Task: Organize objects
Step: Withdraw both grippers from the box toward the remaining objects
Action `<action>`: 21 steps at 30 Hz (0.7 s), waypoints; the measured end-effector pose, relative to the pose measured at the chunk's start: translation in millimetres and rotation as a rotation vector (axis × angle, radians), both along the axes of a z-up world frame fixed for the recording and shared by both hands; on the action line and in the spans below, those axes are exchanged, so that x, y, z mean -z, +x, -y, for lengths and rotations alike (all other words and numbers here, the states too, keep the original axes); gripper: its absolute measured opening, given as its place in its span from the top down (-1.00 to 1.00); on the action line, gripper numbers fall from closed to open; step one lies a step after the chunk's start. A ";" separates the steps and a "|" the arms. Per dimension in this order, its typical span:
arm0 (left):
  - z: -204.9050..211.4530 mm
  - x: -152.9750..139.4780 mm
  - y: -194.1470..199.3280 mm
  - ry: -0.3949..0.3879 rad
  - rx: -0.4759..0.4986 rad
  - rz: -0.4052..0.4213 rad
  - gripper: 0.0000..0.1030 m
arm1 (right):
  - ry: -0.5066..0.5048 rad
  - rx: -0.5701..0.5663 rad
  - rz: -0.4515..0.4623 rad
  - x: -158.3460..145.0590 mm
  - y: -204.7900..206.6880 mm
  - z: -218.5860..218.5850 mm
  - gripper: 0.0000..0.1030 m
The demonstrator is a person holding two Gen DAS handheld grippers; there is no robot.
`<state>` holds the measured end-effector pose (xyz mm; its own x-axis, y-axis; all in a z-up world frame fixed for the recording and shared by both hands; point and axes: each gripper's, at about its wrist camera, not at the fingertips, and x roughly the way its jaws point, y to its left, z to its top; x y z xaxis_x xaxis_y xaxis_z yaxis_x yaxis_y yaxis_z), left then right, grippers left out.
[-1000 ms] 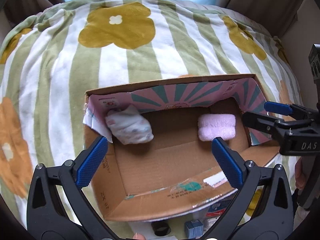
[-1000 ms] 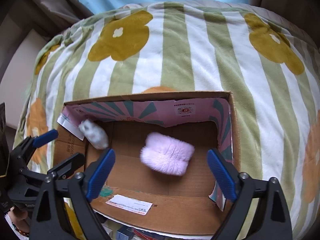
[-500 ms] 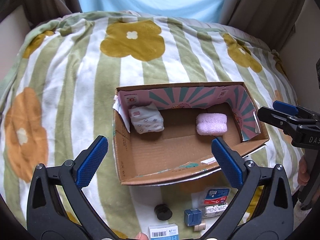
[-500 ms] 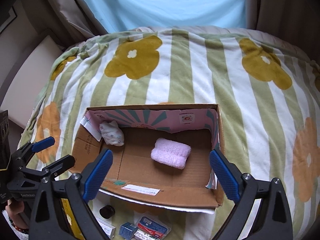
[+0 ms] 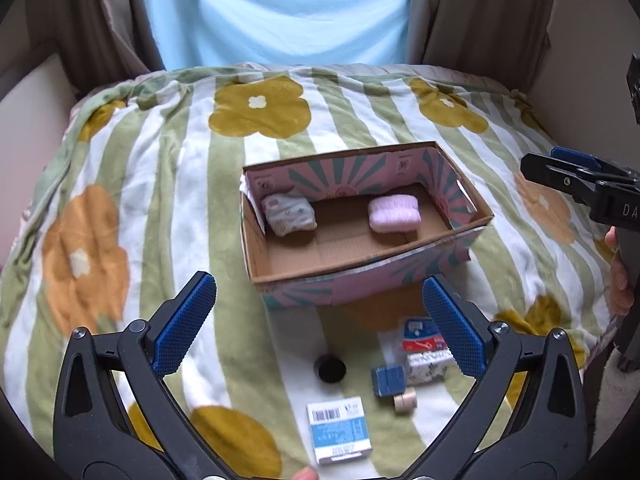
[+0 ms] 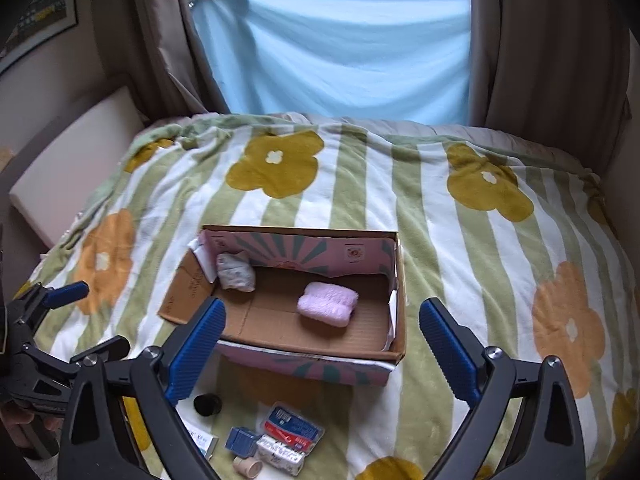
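An open cardboard box [image 5: 256, 240] [image 6: 396, 276] with a pink patterned lining sits on the flowered blanket. Inside lie a white patterned bundle [image 5: 289, 213] [image 6: 236, 272] at the left and a pink fluffy roll [image 5: 394, 208] [image 6: 327, 303] at the right. In front of the box lie a black cap [image 5: 329, 368] [image 6: 207, 403], a small blue box [image 5: 387, 380] [image 6: 241, 442], a red-and-blue packet [image 5: 420, 334] [image 6: 292, 426], a white patterned packet [image 5: 424, 366] [image 6: 280, 454], a beige spool [image 5: 405, 403] [image 6: 247, 467] and a blue-and-white carton [image 5: 338, 429]. My left gripper [image 5: 318, 326] and right gripper [image 6: 322, 354] are open and empty, raised above these items.
The striped green-and-white blanket [image 6: 460, 240] covers a rounded bed. A light blue sheet [image 6: 340, 52] and brown curtains [image 6: 552, 60] hang behind. A white cushion [image 6: 72, 152] lies at the far left. The right gripper shows at the right edge of the left wrist view [image 5: 580, 184].
Both grippers have pulled up and back from the box. The box looks smaller and the small items in front of it have come into view. Both stay open.
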<state>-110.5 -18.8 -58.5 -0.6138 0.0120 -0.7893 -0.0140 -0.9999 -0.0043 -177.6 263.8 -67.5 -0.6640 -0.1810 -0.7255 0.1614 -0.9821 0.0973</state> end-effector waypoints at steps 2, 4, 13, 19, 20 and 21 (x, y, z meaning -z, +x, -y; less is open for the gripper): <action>2.1 0.7 16.0 0.026 -0.012 -0.009 -1.00 | -0.020 -0.012 -0.024 0.4 16.9 0.8 -0.88; 2.6 0.0 32.1 0.021 -0.034 -0.030 -1.00 | -0.018 -0.016 -0.039 1.8 31.3 3.4 -0.88; -1.8 34.7 90.5 0.069 -0.107 -0.060 -1.00 | -0.058 -0.074 -0.069 33.2 88.5 23.1 -0.88; -15.1 81.3 107.6 0.043 -0.101 0.010 -1.00 | -0.031 -0.047 -0.009 71.6 98.1 35.4 -0.88; -16.7 88.2 110.5 0.038 -0.103 0.013 -1.00 | -0.040 -0.040 0.004 79.5 99.7 35.4 -0.88; -18.0 96.4 112.1 0.036 -0.102 0.021 -1.00 | -0.045 -0.031 0.015 85.5 101.3 35.5 -0.88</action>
